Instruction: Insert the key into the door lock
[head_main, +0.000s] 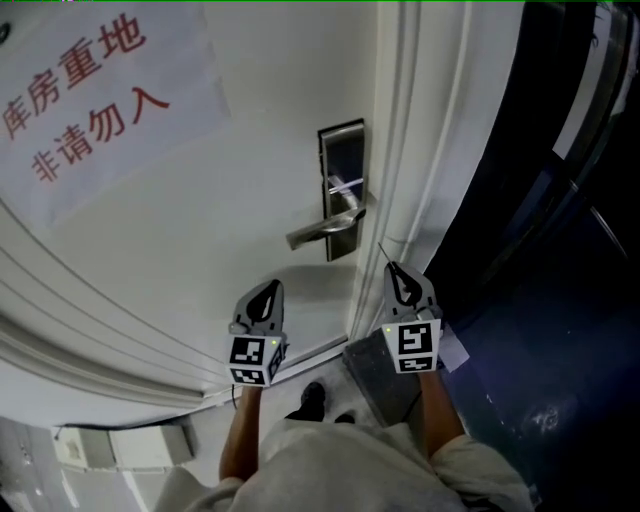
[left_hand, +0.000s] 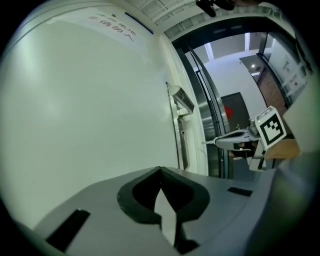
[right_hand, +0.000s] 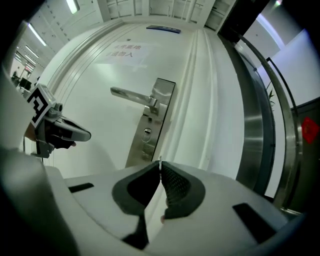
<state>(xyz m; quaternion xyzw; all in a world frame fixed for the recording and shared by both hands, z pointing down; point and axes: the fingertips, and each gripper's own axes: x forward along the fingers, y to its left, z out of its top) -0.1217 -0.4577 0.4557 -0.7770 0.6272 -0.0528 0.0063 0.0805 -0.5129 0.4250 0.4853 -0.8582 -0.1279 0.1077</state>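
A steel lock plate (head_main: 342, 190) with a lever handle (head_main: 325, 228) sits on the white door (head_main: 200, 220). In the right gripper view its keyhole (right_hand: 147, 132) shows below the handle (right_hand: 131, 94). My right gripper (head_main: 393, 268) is shut on the key (right_hand: 159, 161), of which only a thin metal sliver pokes past the tips. It points level at the door, a short way back from the plate and toward the door edge. My left gripper (head_main: 270, 287) is shut and holds nothing. It hangs beside the right one, below the handle.
A paper sign with red characters (head_main: 90, 90) is taped on the door's upper left. The white door frame (head_main: 415, 150) and a dark glass and steel partition (head_main: 545, 200) run along the right. A grey mat (head_main: 375, 378) and the person's shoe (head_main: 312, 400) are on the floor.
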